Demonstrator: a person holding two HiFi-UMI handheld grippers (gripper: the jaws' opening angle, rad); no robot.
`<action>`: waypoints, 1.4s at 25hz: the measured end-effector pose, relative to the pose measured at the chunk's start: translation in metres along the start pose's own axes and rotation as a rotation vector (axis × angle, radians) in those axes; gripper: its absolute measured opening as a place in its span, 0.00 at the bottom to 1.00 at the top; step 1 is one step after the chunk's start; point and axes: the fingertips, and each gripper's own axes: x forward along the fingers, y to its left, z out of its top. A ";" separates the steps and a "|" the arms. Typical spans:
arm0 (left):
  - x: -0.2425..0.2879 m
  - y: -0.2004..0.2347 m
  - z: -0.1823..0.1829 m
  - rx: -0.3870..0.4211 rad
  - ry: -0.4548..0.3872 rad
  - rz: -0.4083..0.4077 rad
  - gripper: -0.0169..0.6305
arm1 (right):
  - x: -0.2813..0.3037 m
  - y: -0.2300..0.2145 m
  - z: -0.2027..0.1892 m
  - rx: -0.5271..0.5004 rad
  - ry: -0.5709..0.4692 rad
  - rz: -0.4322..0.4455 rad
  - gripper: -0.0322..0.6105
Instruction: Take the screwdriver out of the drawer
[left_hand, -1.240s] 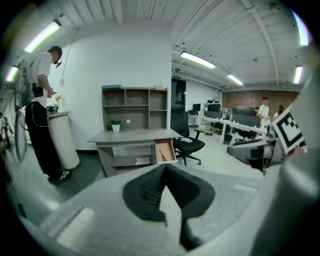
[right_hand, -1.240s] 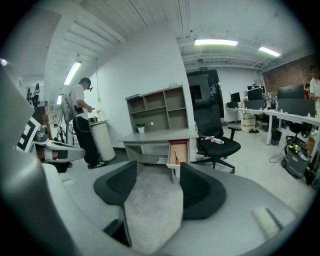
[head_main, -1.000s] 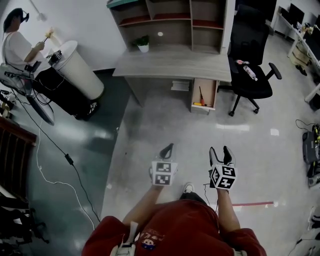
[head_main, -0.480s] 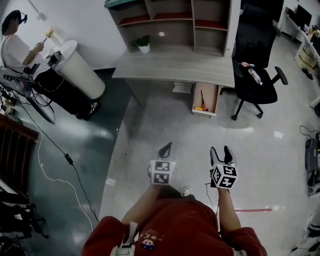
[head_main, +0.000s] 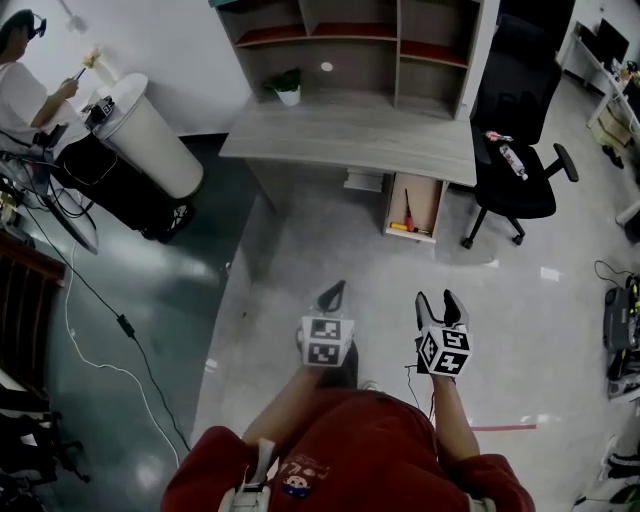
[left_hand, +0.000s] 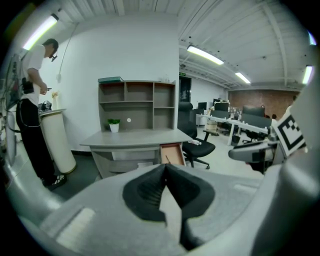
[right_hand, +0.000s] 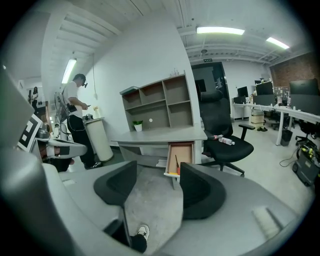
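A grey desk (head_main: 350, 135) with shelf hutch (head_main: 350, 45), black office chair (head_main: 520, 160), glossy floor (head_main: 290, 260), strip ceiling lights (right_hand: 220, 30).

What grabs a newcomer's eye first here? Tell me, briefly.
The open drawer under the grey desk, far across the floor, with the screwdriver lying inside. Nearer, the two marker-cubed tools held out front: the left tool shut, the right tool open and empty.

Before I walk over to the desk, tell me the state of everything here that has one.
Drawer: pulled open under the desk.
Screwdriver: lying inside the drawer, untouched.
Left gripper: jaws shut, empty.
Right gripper: jaws apart, empty.
Bottle: lying on the chair seat.
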 end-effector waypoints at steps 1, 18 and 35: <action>0.006 0.009 0.005 0.003 -0.003 -0.004 0.02 | 0.010 0.004 0.006 -0.005 -0.002 -0.002 0.47; 0.131 0.164 0.077 -0.012 -0.003 -0.045 0.02 | 0.189 0.057 0.098 -0.034 0.033 -0.041 0.47; 0.224 0.238 0.103 0.005 0.026 -0.144 0.02 | 0.303 0.075 0.127 -0.017 0.077 -0.105 0.47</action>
